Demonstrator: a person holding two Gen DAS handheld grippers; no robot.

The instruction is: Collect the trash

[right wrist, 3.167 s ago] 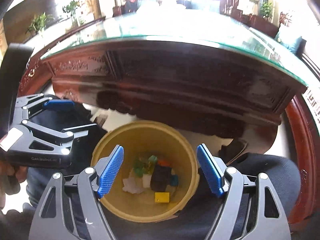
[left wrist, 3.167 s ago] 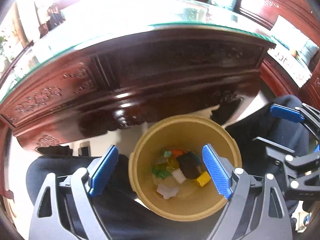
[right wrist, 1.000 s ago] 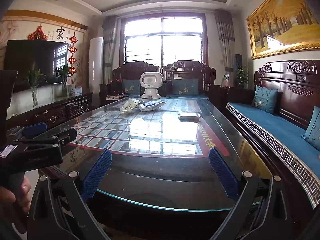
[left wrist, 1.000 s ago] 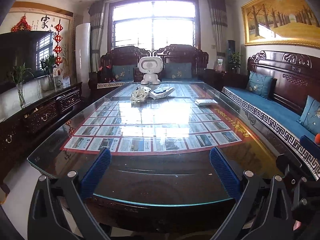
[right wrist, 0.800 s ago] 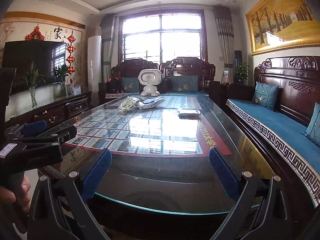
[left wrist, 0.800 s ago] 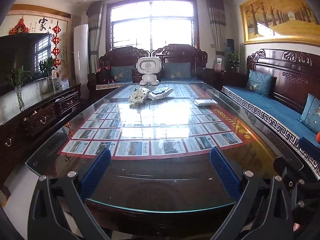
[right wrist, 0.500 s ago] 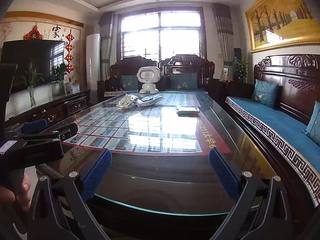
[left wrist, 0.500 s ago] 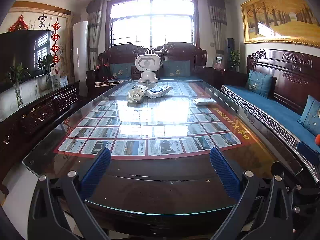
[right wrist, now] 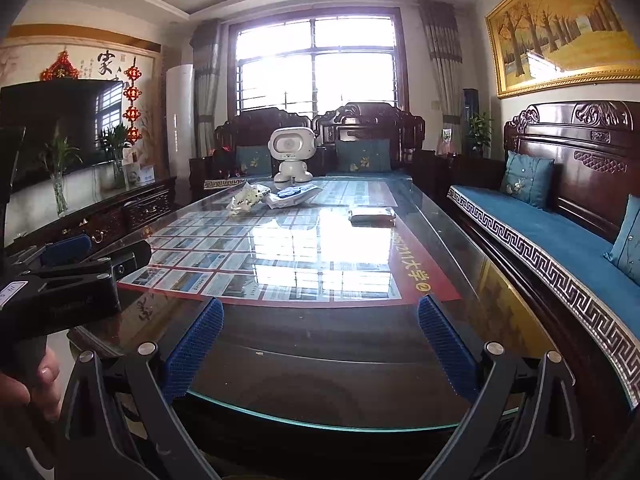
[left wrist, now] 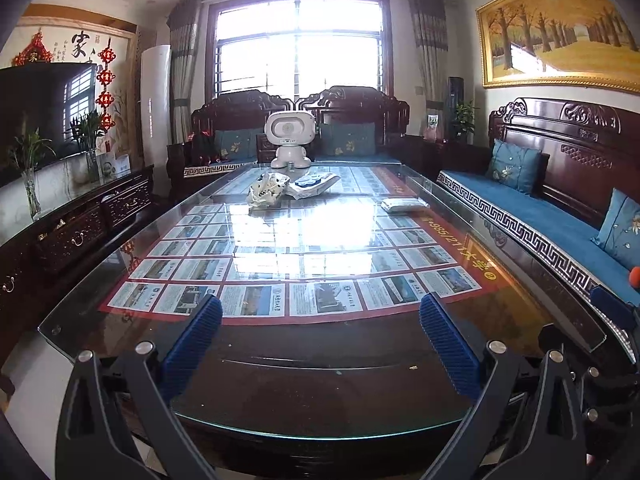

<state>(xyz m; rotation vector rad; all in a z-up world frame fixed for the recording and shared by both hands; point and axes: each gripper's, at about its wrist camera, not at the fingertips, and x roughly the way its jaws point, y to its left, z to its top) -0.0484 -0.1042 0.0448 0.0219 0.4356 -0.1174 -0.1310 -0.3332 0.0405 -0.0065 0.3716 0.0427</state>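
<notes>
At the near end of the glass worktop, the left gripper and right gripper are hovering with fingers spread, empty; crumpled wrappers are lying far off.

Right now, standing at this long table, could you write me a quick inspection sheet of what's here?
Surface: glass-topped dark wooden table, printed sheets under the glass; near end bare.
Job's things: crumpled white wrapper at the far end, beside a flat packet; a small folded pack lies apart, toward the right edge.
Clutter: white toy robot standing at the far edge.
Grippers: left hand-held gripper open, empty; right hand-held gripper open, empty; both over the near end.
Cables: nothing seen.
Surroundings: carved wooden bench with blue cushions on the right, sideboard with vases on the left, bright window behind.
</notes>
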